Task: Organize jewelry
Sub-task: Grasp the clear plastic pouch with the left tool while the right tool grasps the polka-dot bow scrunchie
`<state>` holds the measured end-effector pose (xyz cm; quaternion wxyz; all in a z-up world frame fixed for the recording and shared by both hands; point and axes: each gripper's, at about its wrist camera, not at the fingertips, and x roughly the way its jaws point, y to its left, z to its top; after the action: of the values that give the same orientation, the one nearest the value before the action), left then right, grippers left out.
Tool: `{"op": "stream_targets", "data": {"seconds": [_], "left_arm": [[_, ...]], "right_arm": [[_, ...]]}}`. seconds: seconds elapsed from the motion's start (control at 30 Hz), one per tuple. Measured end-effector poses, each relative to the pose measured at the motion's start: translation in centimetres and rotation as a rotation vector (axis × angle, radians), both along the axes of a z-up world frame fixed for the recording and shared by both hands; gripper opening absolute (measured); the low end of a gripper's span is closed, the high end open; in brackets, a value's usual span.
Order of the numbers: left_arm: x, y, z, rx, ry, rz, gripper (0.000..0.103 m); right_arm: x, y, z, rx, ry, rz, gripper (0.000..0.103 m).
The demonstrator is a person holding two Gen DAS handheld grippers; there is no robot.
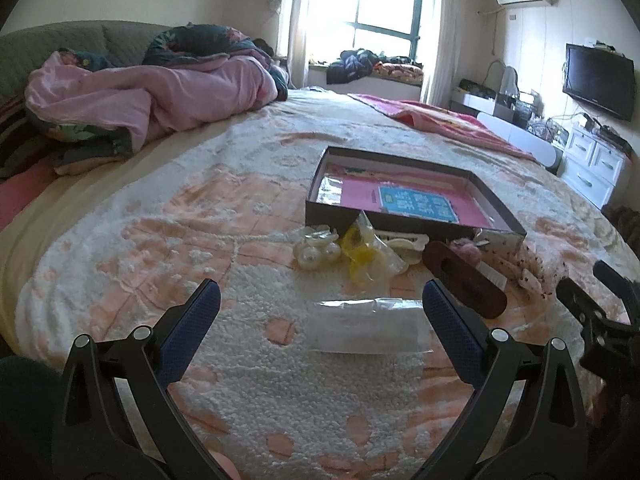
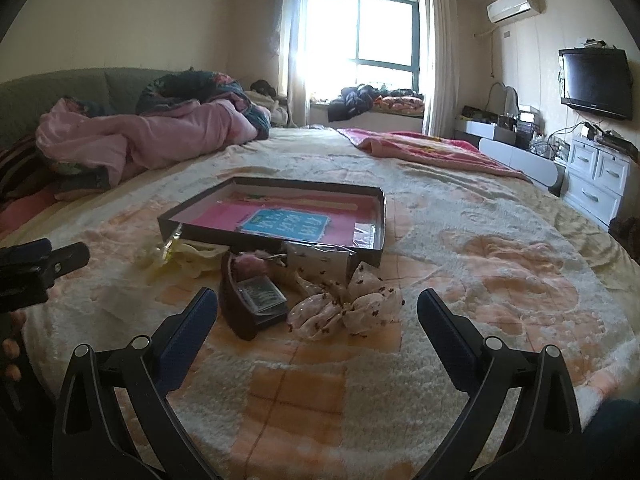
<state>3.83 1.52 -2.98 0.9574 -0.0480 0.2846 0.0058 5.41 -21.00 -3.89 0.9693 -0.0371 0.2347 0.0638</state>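
Note:
A shallow dark box with a pink and blue card inside lies open on the bed; it also shows in the right wrist view. In front of it lie a pearl piece, a yellow item in clear plastic, a dark brown hair clip and a clear flat packet. My left gripper is open, empty, just before the packet. My right gripper is open, empty, facing the brown clip and a spotted fabric bow.
The bed's white and peach blanket spreads all around. A pink quilt heap lies at the far left, a red blanket at the far right. White drawers and a TV stand beyond the bed's right side.

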Motion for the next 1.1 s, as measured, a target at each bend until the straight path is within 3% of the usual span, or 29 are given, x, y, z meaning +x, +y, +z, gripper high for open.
{"op": "stream_targets", "data": {"seconds": [0.4, 0.87, 0.97, 1.03, 1.1], "left_arm": [[2.7, -1.8, -2.2, 0.015, 0.093, -0.071, 0.093], [4.9, -1.8, -4.2, -0.082, 0.175, -0.142, 0.093], [5.1, -1.8, -4.6, -0.089, 0.200, -0.160, 0.090], [5.2, -1.9, -4.9, -0.086, 0.222, -0.172, 0.080], [5.3, -2.0, -4.9, -0.081, 0.227, -0.175, 0.080]], "right_arm": [[2.9, -1.5, -1.2, 0.037, 0.060, -0.044, 0.097], [5.8, -4.4, -3.3, 0.101, 0.179, -0.101, 0.096], [6.5, -4.6, -3.8, 0.119, 0.222, -0.083, 0.077], [6.7, -4.7, -4.0, 0.128, 0.242, -0.067, 0.066], [6.6, -4.5, -4.1, 0.114, 0.242, -0.057, 0.050]]}}
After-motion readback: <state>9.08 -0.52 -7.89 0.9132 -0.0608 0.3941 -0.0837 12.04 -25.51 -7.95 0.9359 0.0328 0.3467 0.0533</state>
